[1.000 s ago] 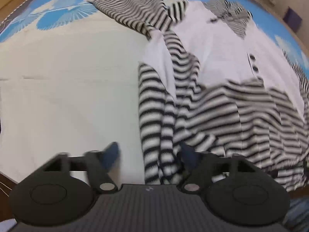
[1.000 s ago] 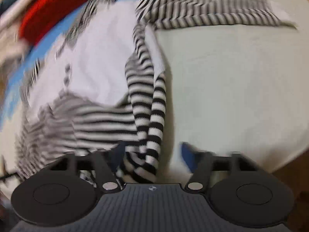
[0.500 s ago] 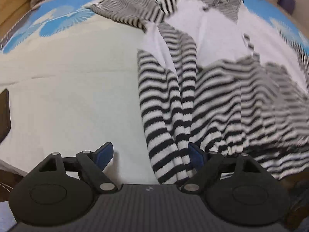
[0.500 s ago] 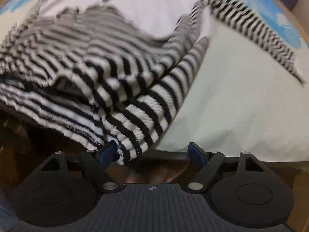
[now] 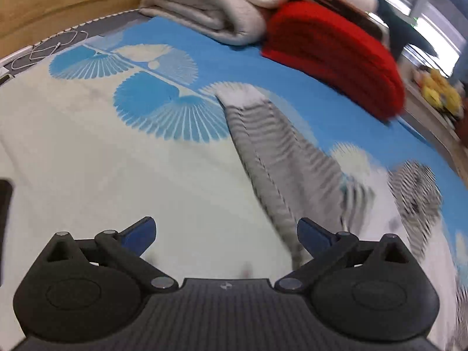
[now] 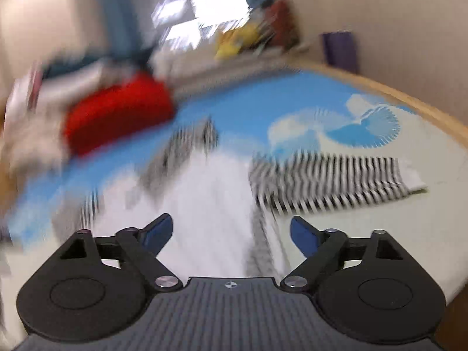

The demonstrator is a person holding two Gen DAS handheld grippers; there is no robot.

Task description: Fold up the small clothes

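On the bed, over a cream and blue bedspread (image 5: 87, 152) printed with fan shapes, lies the striped garment (image 6: 210, 204), black-and-white bands around a plain white chest, spread flat and badly smeared by motion blur in both views. From the left wrist view one striped sleeve (image 5: 272, 152) runs from the blue part of the cover down toward the camera, passing just beside the right-hand blue fingertip; the left gripper (image 5: 226, 234) has just been opening its jaws, they stand wide apart now, and nothing lies between them but bare cream cloth. From the right wrist view the same sleeve (image 6: 330, 178) stretches out sideways across the cover, its white cuff at the far end. The right gripper (image 6: 231, 231) has likewise just been spreading its jaws; they are apart and grip nothing, with the white chest of the garment showing beyond the gap (whether the pads brush it I cannot tell). Behind sit a folded red knit (image 5: 336, 55) and a folded beige blanket (image 5: 213, 3).
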